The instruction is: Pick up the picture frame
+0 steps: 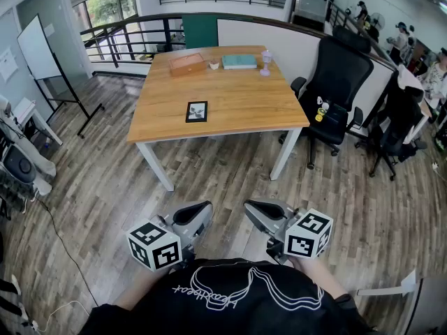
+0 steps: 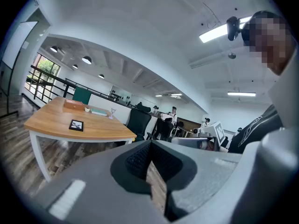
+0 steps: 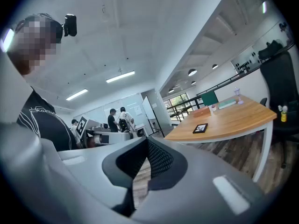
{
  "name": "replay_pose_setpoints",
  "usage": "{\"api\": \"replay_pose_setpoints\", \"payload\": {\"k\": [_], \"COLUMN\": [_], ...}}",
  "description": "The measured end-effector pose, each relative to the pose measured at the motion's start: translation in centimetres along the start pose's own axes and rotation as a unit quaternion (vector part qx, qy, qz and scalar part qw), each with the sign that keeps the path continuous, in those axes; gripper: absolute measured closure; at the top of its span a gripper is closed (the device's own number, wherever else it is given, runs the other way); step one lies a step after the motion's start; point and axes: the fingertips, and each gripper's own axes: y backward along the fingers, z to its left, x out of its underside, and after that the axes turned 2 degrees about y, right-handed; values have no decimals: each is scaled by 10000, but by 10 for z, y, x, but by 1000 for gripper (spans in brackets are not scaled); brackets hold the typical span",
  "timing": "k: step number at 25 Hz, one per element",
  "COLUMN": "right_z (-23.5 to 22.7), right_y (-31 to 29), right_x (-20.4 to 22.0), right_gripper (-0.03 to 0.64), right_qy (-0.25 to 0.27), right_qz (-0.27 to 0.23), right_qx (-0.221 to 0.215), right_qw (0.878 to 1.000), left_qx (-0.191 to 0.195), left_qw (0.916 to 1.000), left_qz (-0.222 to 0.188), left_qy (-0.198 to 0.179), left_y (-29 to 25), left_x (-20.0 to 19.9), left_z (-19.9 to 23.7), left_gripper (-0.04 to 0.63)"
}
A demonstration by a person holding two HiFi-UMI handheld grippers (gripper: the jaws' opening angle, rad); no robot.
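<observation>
The picture frame (image 1: 196, 112), small and black with a pale picture, lies flat on the wooden table (image 1: 237, 100) near its front left part. It also shows far off in the left gripper view (image 2: 76, 125) and the right gripper view (image 3: 200, 128). Both grippers are held low against the person's body, well short of the table and over the floor. My left gripper (image 1: 198, 213) (image 2: 150, 146) is shut and holds nothing. My right gripper (image 1: 257, 212) (image 3: 147, 141) is shut too, also holding nothing. The two point toward each other.
At the table's far edge stand a wooden box (image 1: 186, 63), a teal book (image 1: 239, 61) and a pale goblet (image 1: 265, 63). Black office chairs (image 1: 335, 89) stand to the table's right, and a whiteboard (image 1: 38, 47) to the left. Wooden floor (image 1: 223, 173) lies between me and the table.
</observation>
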Motion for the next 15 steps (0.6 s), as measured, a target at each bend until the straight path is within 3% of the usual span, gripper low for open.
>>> {"api": "replay_pose_setpoints", "payload": {"k": [15], "right_z": [-16], "right_y": [-1], "right_x": [-2], "right_gripper": [591], "right_qy": [-21], "right_qz": [22], "right_qx": [173], "right_qw": [9998], "left_qx": [-214], "left_qw": [9997], "left_qz": [-41], "left_qy": [76], "left_y": [2], "left_x": [1], "left_z": [15], "left_gripper": [595]}}
